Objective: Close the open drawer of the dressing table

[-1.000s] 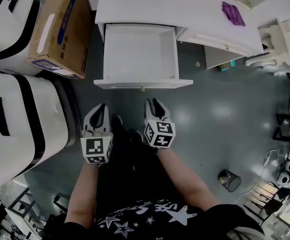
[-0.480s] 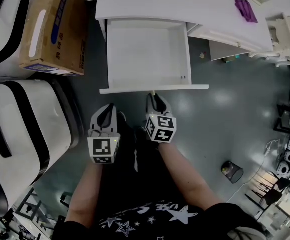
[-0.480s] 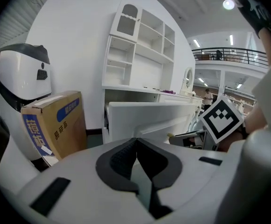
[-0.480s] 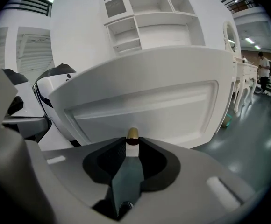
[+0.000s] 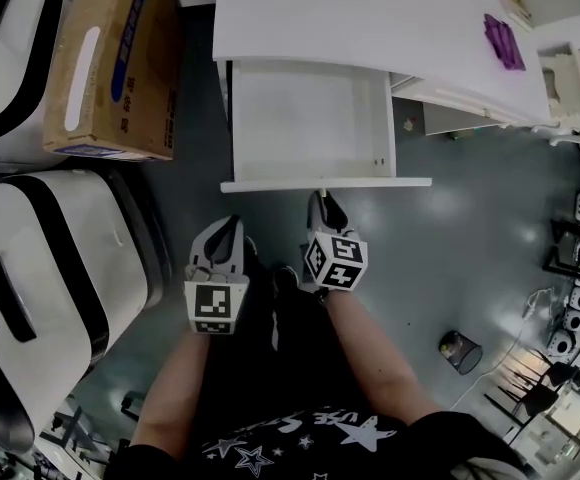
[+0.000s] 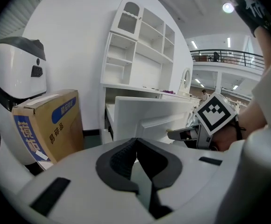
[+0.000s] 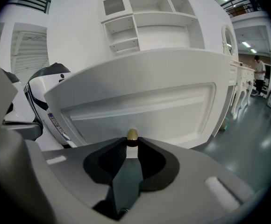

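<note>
Gleaming brass knob point(image 7: 132, 134), panelled white drawer point(image 7: 140, 101)

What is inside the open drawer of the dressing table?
The drawer shows only a bare white bottom; nothing lies in the part in view. Its back end sits under the tabletop, so that strip is hidden.

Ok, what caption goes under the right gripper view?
Right tongs closing, the gold knob of the open white drawer right at their tips, not yet pinched.

You face blue Chinese print on the cardboard box point(image 6: 49, 125), its characters too blurred to name surely, and your shirt point(image 5: 300, 438) shows letters like "USE"
</note>
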`<state>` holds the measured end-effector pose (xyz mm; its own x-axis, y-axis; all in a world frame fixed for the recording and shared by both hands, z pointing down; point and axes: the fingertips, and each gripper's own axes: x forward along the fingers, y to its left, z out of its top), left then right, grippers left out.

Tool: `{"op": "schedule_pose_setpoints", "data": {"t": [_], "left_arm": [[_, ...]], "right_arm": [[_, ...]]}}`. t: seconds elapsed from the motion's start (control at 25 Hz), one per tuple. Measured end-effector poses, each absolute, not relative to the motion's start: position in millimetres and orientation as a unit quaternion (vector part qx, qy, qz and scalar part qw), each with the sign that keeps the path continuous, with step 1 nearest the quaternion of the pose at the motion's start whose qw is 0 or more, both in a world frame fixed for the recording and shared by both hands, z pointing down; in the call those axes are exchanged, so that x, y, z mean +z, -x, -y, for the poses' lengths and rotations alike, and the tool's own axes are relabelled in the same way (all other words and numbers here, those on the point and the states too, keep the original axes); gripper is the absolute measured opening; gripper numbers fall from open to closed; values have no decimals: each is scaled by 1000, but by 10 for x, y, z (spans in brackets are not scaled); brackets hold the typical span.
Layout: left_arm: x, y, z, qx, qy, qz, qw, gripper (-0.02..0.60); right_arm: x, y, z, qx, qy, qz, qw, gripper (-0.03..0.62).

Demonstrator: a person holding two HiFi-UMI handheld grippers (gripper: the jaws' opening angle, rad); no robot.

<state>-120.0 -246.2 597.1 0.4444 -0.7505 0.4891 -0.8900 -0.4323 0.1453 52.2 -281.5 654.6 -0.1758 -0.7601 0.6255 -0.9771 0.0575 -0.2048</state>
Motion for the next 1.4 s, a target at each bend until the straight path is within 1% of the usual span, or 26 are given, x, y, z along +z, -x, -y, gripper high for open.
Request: {"op": "schedule_pose_setpoints", "data": {"t": [0.28,0.56,0.84,1.4], "left_arm": [[5940,1260,2856,168,-840,479,193,9],[5843,1257,3274,160,-839,486,185,9],[5861,1257,3554,154,-824,507,199,9],[5951,1187,4128,163,-803,535,207,9]], "right_arm": [[6541,-525,3242,299,-621,699,191,75],[6518,-507,3644,294,-621,703,185,75],[6506,-489,4013,285,-629,704,165,75],[6509,-440,4520,282,-584,746,154,78]]}}
